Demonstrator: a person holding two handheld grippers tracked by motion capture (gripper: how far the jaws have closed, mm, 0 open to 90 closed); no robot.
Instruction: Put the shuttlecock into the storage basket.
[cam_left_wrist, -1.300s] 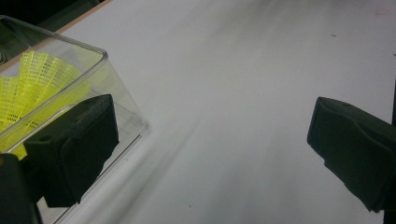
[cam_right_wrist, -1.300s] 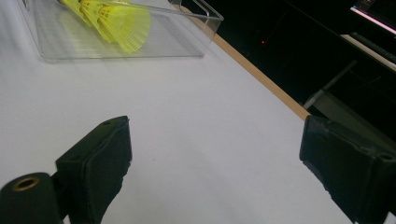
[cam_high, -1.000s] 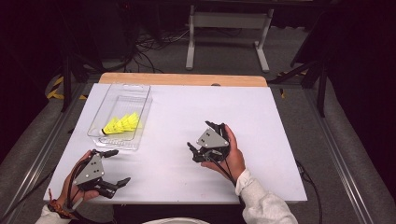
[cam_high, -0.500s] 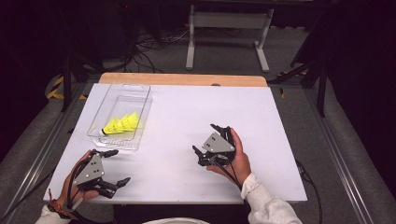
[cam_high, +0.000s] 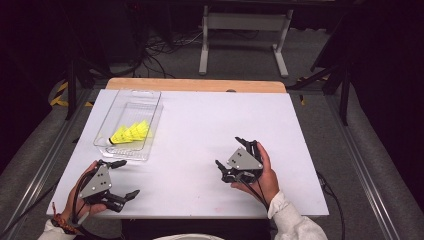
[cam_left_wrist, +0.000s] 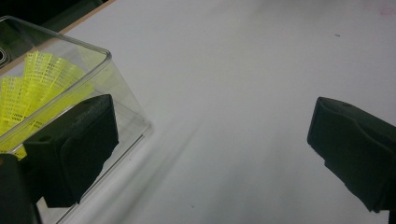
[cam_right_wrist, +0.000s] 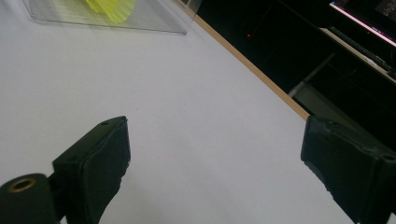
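A clear plastic tray (cam_high: 150, 102) stands at the table's back left and holds yellow shuttlecocks (cam_high: 131, 132). My left gripper (cam_high: 126, 178) rests near the front left corner, just in front of the tray, open with nothing between its jaws. In the left gripper view the gripper (cam_left_wrist: 210, 140) faces the tray's corner (cam_left_wrist: 105, 58), and the yellow shuttlecocks (cam_left_wrist: 37, 86) show through the wall. My right gripper (cam_high: 229, 152) is held over the table's front middle-right, open and empty. The right gripper view has that gripper (cam_right_wrist: 215, 158) over bare table, with the tray (cam_right_wrist: 154, 21) and a shuttlecock (cam_right_wrist: 112, 7) far ahead.
The white table top (cam_high: 200, 120) has a wooden strip (cam_high: 195, 85) along its back edge. Behind it are a metal stand (cam_high: 240, 30) and floor cables (cam_high: 155, 50). Metal rails (cam_high: 365, 170) run along both sides of the table.
My right gripper has drifted toward the front edge and slightly right, still open. The left gripper and the tray have stayed put.
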